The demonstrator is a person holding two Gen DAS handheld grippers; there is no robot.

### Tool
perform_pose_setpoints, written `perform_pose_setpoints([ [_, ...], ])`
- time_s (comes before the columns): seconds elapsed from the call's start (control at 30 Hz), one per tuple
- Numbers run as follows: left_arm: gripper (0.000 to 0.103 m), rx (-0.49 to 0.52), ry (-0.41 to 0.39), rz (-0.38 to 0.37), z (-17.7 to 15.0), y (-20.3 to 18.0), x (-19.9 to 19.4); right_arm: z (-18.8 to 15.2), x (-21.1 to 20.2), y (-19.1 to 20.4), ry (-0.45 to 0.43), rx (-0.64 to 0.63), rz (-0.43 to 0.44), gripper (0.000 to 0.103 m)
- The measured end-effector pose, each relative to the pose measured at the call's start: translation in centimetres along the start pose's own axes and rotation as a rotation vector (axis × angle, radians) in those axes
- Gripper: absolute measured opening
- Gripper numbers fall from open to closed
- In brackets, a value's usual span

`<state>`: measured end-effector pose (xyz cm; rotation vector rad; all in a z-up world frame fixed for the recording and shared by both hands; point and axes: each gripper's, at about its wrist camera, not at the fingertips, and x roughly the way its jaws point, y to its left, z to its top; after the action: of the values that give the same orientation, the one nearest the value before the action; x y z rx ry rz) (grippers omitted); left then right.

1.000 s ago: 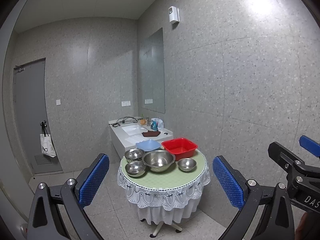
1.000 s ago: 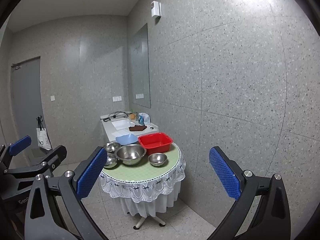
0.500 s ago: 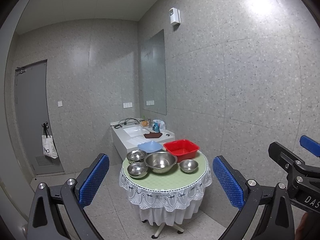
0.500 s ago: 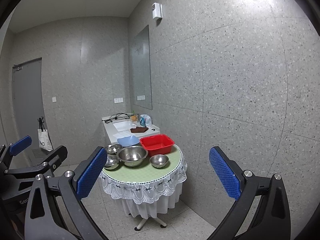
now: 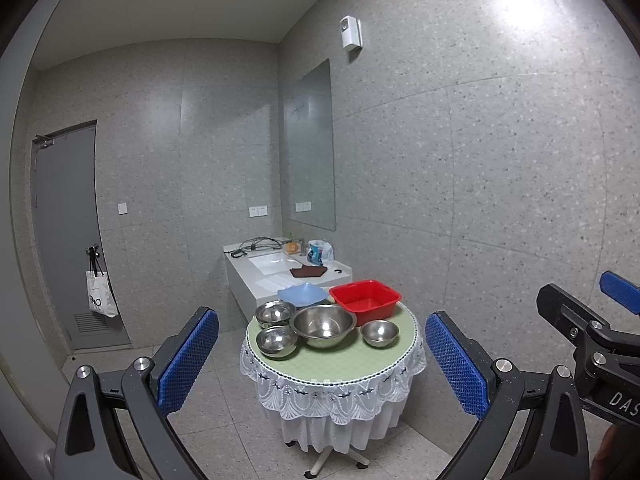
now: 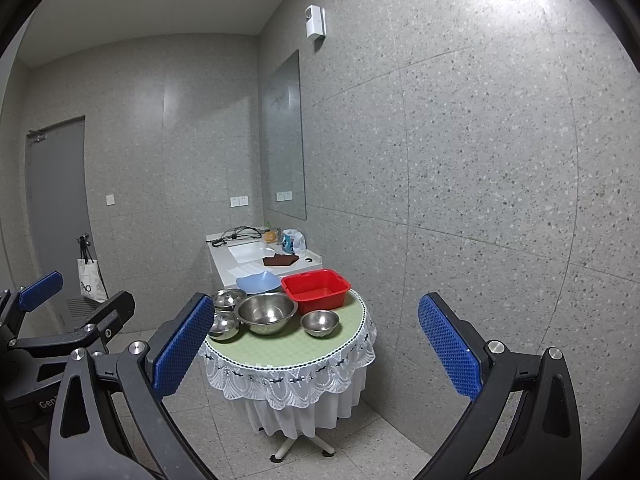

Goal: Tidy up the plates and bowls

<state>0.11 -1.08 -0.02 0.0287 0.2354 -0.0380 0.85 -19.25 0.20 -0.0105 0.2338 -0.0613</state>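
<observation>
On the round table (image 5: 332, 360), empty steel bowls (image 5: 323, 325) flank an empty red basin (image 5: 366, 300); both claws spread.

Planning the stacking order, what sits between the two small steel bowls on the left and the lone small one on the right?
The large steel bowl, seen in both wrist views.

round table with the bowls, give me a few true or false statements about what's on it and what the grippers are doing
1. Four steel bowls sit on the round table. True: the large bowl plus three small ones.
2. The red basin holds a steel bowl. False: nothing shows inside it.
3. The left gripper is open and holds nothing. True.
4. The right gripper is shut on a bowl. False: it is open, away from the table.
5. The blue dish sits at the table's near edge. False: it is at the far side, beside the red basin.
</observation>
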Motion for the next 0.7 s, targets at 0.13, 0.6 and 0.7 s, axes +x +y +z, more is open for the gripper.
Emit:
perform_pose_setpoints([
  [0.13, 0.102, -0.001, -0.001, 0.004, -0.06, -0.17, 0.20, -0.02, 0.14, -0.17, 0.000, 0.001, 0.003, 0.103],
  [0.6, 0.102, -0.002, 0.000, 0.001, -0.37, 0.01, 0.61, -0.05, 0.21, -0.46, 0.002, 0.004, 0.006, 0.103],
  [0.7, 0.102, -0.002, 0.000, 0.001, -0.36, 0.00, 0.61, -0.07, 0.20, -0.44, 0.001, 0.004, 0.006, 0.103],
])
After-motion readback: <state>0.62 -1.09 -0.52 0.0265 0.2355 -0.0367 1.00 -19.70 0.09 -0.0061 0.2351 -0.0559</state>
